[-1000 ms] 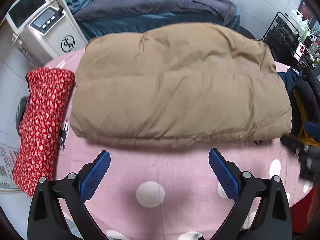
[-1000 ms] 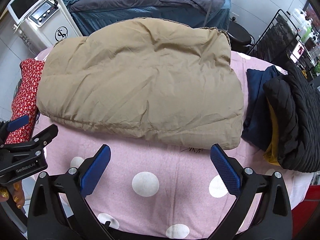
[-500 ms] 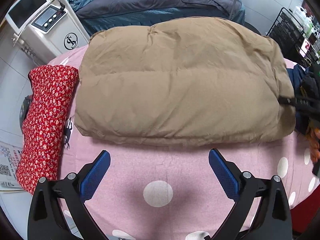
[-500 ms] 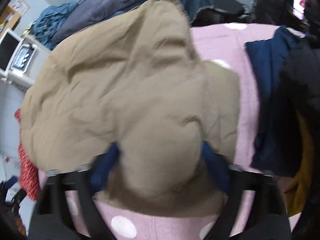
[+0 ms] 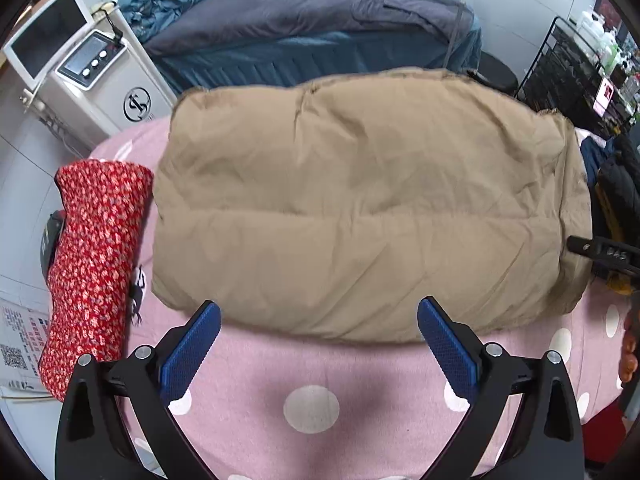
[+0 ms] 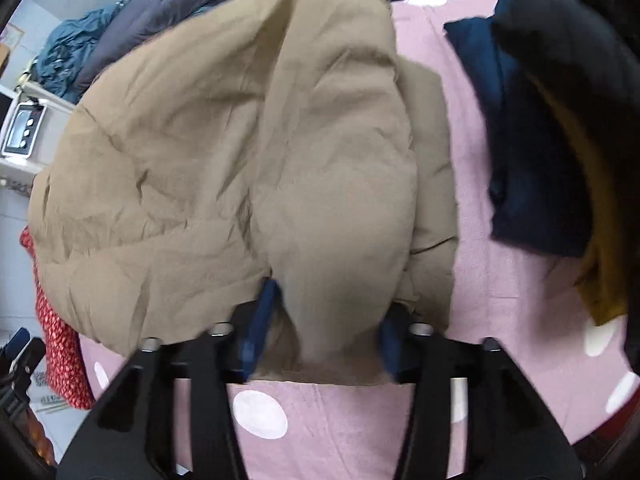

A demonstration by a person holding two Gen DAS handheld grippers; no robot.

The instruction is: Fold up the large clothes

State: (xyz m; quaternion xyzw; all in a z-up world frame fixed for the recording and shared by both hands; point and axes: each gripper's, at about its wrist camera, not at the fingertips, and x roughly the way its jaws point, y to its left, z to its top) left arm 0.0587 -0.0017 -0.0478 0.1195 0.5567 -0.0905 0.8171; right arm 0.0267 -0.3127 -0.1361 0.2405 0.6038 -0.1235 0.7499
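Centrally, pink polka-dot cloth (image 5: 256, 376) covered the table; tan padded coat (image 5: 360, 216) lay folded on it, red floral bundle (image 5: 96, 256) just left. Right gripper (image 6: 320, 328) clenched a bulging coat fold; left gripper (image 5: 318, 344) hovered near the coat's front edge, jaws spread, empty.

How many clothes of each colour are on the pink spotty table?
Tan: 1, the puffy coat
Red flowery: 1, the rolled bundle
Navy blue: 1, the folded garment
Black: 1, the garment on the pile
Mustard yellow: 1, the piece peeking out underneath
Total: 5
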